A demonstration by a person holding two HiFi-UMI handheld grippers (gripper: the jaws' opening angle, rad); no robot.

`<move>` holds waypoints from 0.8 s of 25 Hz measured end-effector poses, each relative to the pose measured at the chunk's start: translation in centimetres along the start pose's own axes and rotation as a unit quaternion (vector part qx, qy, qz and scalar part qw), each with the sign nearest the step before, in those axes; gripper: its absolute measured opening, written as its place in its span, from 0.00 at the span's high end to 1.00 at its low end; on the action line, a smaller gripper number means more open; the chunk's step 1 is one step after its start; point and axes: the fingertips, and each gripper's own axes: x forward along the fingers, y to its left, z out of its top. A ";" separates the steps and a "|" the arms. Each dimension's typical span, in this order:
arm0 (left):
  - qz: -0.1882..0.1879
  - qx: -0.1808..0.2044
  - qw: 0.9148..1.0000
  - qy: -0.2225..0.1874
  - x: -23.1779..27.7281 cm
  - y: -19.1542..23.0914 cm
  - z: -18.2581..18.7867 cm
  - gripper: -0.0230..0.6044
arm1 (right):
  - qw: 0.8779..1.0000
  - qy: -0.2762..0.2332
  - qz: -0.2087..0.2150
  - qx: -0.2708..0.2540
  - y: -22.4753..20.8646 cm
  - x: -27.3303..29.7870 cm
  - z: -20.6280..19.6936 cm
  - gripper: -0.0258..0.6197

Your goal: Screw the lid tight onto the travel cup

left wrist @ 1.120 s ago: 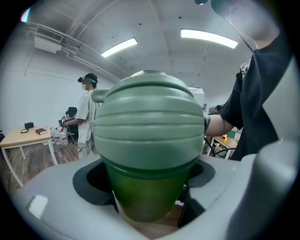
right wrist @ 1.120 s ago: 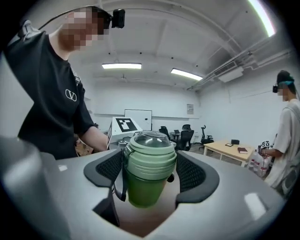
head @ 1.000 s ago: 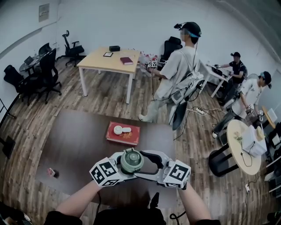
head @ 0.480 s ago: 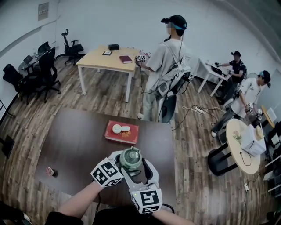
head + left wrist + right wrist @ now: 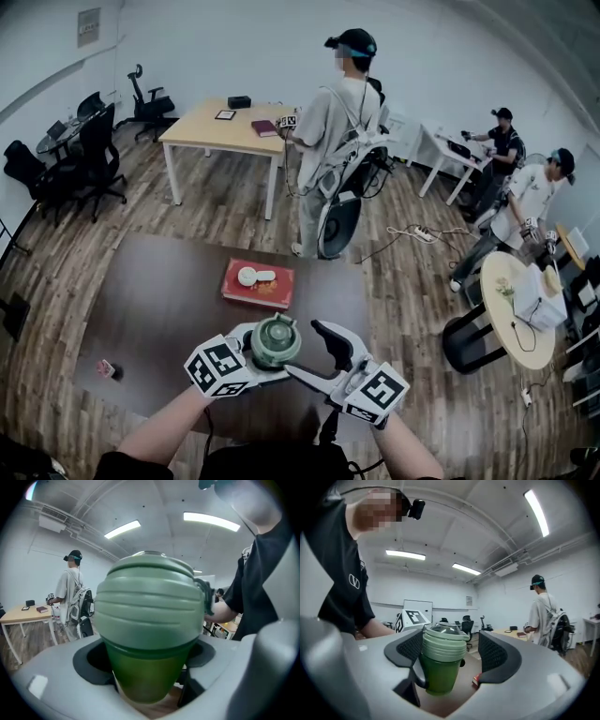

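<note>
The travel cup (image 5: 274, 345) is held in the air over the near edge of the tabletop (image 5: 169, 281), at about 6 o'clock from the red box (image 5: 260, 284). The left claw (image 5: 146, 663) is clamped on the cup's dark green body, just below the pale green lid (image 5: 150, 597), which already sits on the cup. How far the lid is screwed down cannot be told.

The right claw (image 5: 450, 651) comes in from about 4 o'clock of the cup, with its jaws spread. In the right gripper view the lid stands between the 2 pads. The pad at 9 o'clock is right against it or just behind it, and clear space shows on the 3 o'clock side. Nothing is gripped there yet.

The next step looks like closing the right claw on the lid and twisting. The main risk comes from that off-centre line-up. If 1 pad lands first, it could shove the cup sideways in the left claw or tip the lid so that it binds on the thread. The cup body tapers and looks smooth, so a hard twist could spin or slide it in the left claw. A slip here would drop the cup onto the tabletop. A shallow hold on the ribbed lid could also skid without tightening it.
</note>
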 end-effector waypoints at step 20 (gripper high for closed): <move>0.021 -0.006 0.999 0.026 1.1 1.1 -1.4 0.31 | 0.965 0.036 -0.249 0.077 0.1 2.3 -1.6 0.41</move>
